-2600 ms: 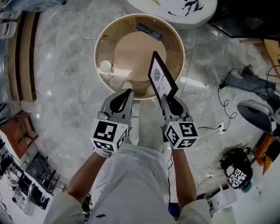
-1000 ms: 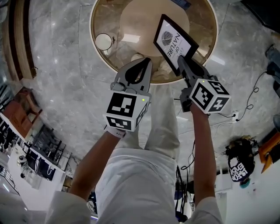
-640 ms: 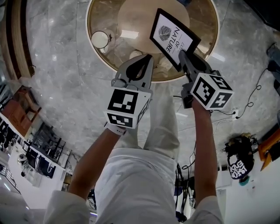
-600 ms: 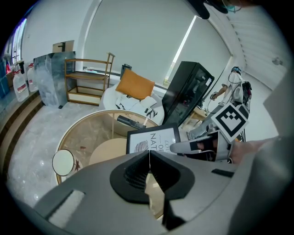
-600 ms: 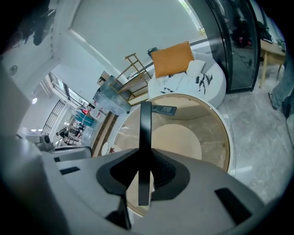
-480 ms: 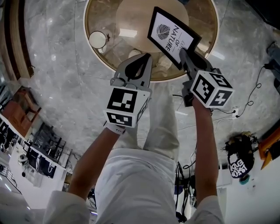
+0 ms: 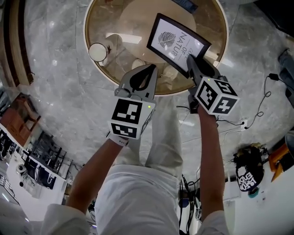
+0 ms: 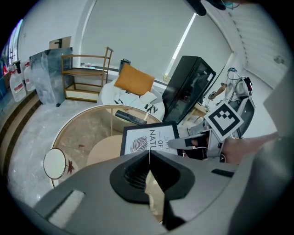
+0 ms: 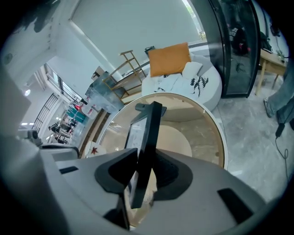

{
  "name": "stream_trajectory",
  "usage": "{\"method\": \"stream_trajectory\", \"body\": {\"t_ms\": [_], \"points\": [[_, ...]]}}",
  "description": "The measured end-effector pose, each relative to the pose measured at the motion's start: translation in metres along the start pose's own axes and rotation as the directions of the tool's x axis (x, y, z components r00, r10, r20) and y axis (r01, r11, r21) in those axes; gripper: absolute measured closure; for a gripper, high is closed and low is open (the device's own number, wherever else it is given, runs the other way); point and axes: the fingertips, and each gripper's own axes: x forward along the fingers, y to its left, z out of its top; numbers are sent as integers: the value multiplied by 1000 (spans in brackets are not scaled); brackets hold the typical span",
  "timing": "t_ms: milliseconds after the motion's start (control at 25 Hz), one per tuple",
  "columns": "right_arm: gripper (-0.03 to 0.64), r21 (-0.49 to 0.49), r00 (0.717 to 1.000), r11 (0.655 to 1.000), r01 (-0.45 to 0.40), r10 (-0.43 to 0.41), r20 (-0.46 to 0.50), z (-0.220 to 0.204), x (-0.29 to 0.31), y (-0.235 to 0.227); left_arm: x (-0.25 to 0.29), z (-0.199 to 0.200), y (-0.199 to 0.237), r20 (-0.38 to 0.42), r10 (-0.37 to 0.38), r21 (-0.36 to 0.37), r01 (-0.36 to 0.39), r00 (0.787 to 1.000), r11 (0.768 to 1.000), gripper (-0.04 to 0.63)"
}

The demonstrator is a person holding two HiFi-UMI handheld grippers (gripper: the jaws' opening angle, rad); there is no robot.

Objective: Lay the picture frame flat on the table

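The picture frame (image 7: 177, 43) is black with a white leaf print. It hangs tilted over the round glass table (image 7: 112, 64), face up towards me. My right gripper (image 7: 193, 62) holds its lower right corner. In the right gripper view the frame (image 9: 147, 137) stands edge-on and slanted between the jaws of the right gripper (image 9: 146, 152). Those jaws have just been opening, and their tips still touch the frame. My left gripper (image 7: 150, 68) hovers shut and empty over the table's near rim, left of the frame. The left gripper view shows the left gripper (image 8: 149, 150) with the frame (image 8: 149, 140) just beyond it.
A white round cup (image 7: 97, 52) sits at the table's left side. A dark remote (image 7: 186, 5) lies at the far edge. Beyond the table are a white sofa with an orange cushion (image 8: 133, 80) and a black cabinet (image 8: 188, 87). Cables (image 7: 239, 121) trail across the marble floor on the right.
The frame has tipped from steeply upright to a flatter tilt, face up. Both grippers have come down closer to the tabletop; the left one stays shut.
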Motion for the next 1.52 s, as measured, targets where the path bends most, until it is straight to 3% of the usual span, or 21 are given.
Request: {"method": "stream_trajectory", "body": {"t_ms": [640,760,1200,1520], "points": [[470,57,996,996,75,-72,-52,-14,31,-43,19,-14,5,-23,-8,1,8,1000,1000,589],[479,42,992,993,111,-108,-68,-21,36,-53,21,-16,2,-27,-14,3,14,1000,1000,589],[477,66,991,990,121,-116,-73,-28,50,-65,28,-26,-1,-30,-13,2,13,999,1000,589],[483,-16,974,980,200,-200,-107,-34,56,-77,29,-32,-5,-26,-10,3,10,1000,1000,590]]}}
